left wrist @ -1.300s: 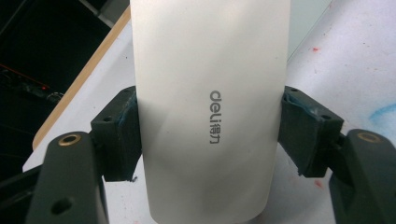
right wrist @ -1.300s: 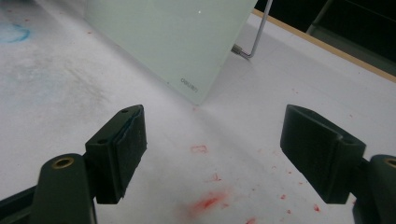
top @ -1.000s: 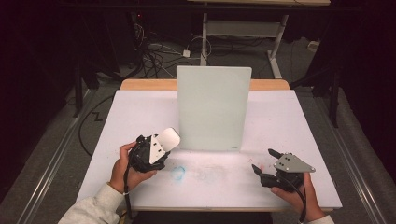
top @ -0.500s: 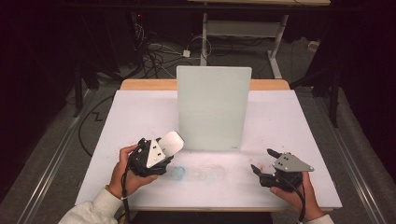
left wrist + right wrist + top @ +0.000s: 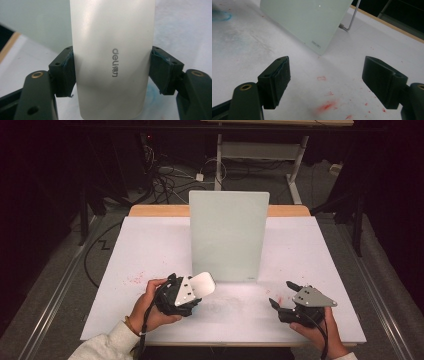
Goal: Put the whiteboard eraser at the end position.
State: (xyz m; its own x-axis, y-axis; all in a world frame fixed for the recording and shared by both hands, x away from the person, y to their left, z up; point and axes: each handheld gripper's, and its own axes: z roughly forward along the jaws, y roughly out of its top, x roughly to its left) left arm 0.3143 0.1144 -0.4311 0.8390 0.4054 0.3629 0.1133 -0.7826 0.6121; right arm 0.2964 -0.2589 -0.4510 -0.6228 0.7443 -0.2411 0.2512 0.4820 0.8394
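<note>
at the far left of the high view the floor beside the table carries a loop of dark cable (image 5: 95, 265). the table (image 5: 150, 245) is covered by a white sheet, with a strip of bare wood showing along its far edge. on the left part of the sheet there is a scatter of small red specks (image 5: 134, 278).

the left hand (image 5: 147, 306) comes in from the bottom edge in a pale sleeve and holds the left gripper (image 5: 181, 296) low over the near part of the sheet. its jaws are closed on a white eraser (image 5: 204, 284), which sticks out toward the board. in the left gripper view the eraser (image 5: 112, 57) runs up the middle, pinched on both long sides by the black pads (image 5: 65, 72), and grey lettering is printed along its face. a faint blue smudge (image 5: 150, 90) shows on the sheet just under it.

in the middle of the table stands a pale green glass board (image 5: 227, 235), upright and tilted slightly back, its lower edge resting on the sheet. in the right gripper view the board (image 5: 312, 20) has small lettering near its lower corner and a thin metal leg (image 5: 350, 20) propping it from behind.

to the right, the right hand (image 5: 320, 332) holds the right gripper (image 5: 285, 295) near the front edge, well apart from the board. its jaws stand wide with nothing between them. in the right gripper view red smears (image 5: 325, 106) mark the sheet between the jaws.
</note>
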